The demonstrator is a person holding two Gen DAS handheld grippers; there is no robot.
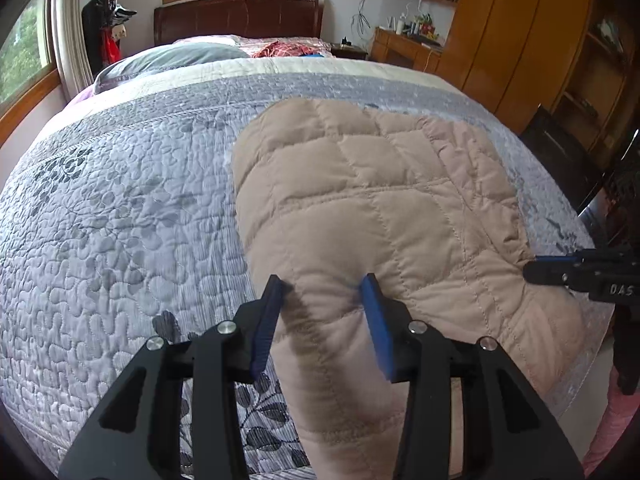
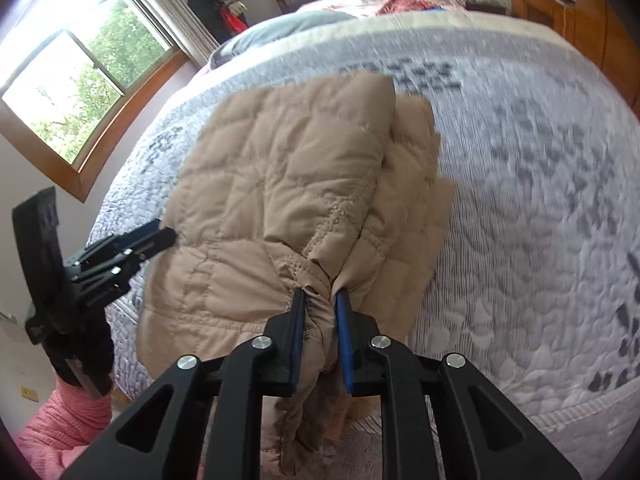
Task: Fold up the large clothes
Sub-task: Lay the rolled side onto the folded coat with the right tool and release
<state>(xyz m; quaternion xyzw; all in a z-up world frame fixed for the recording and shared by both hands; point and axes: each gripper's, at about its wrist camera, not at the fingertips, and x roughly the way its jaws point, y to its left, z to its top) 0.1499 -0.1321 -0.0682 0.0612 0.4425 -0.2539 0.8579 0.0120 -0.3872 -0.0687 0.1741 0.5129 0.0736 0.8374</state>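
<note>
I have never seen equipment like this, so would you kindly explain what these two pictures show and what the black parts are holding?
There is no robot here: a person carries a hand-held claw in each hand, and each claw has a wide-angle camera looking forward along its two blue-padded fingers. One picture comes from the left claw, the other from the right claw; each also catches the other claw at its edge.

Both look down on a bed covered by a grey-lilac quilted bedspread. On it lies a beige quilted jacket, partly folded, with its near edge hanging over the side of the bed.

The left claw grips a thick, puffy fold of the jacket. The right claw pinches a bunched part of its edge. A pink sleeve shows below.
</note>
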